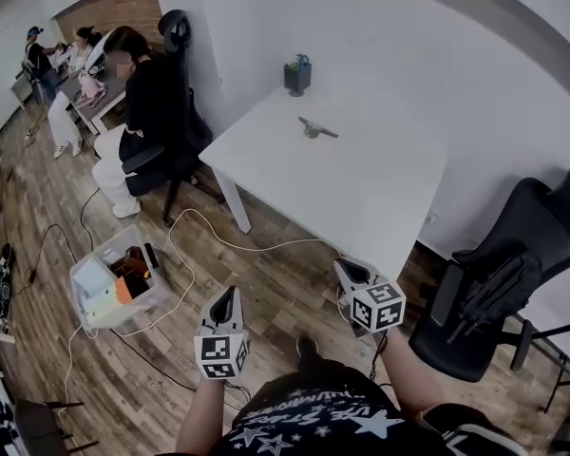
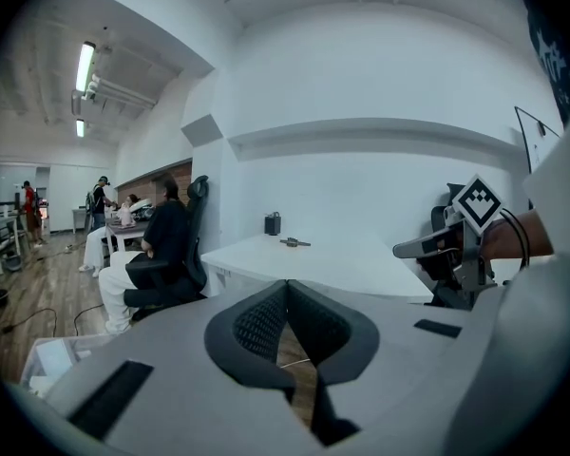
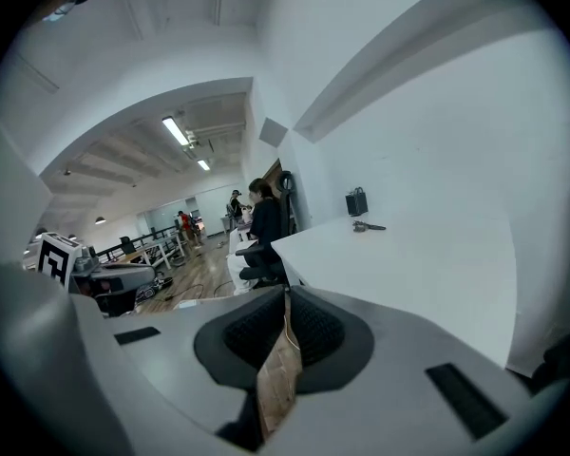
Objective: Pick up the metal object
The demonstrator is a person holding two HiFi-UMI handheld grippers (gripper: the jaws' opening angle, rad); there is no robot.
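Note:
The metal object (image 1: 317, 128) is a small grey piece lying on the white table (image 1: 361, 188), toward its far side near a dark pen holder (image 1: 297, 74). It also shows far off in the left gripper view, metal object (image 2: 294, 243), and in the right gripper view, metal object (image 3: 368, 226). Both grippers hang low over the wooden floor, well short of the table's near edge. My left gripper (image 1: 230, 295) (image 2: 286, 285) is shut with nothing in it. My right gripper (image 1: 346, 267) (image 3: 286, 294) has its pads meeting at the tips, also without anything between them.
A black office chair (image 1: 494, 293) stands at the right of the table. A seated person (image 1: 138, 112) on another chair is at the table's left. A clear plastic box (image 1: 114, 283) and a white cable (image 1: 218, 240) lie on the floor ahead of me.

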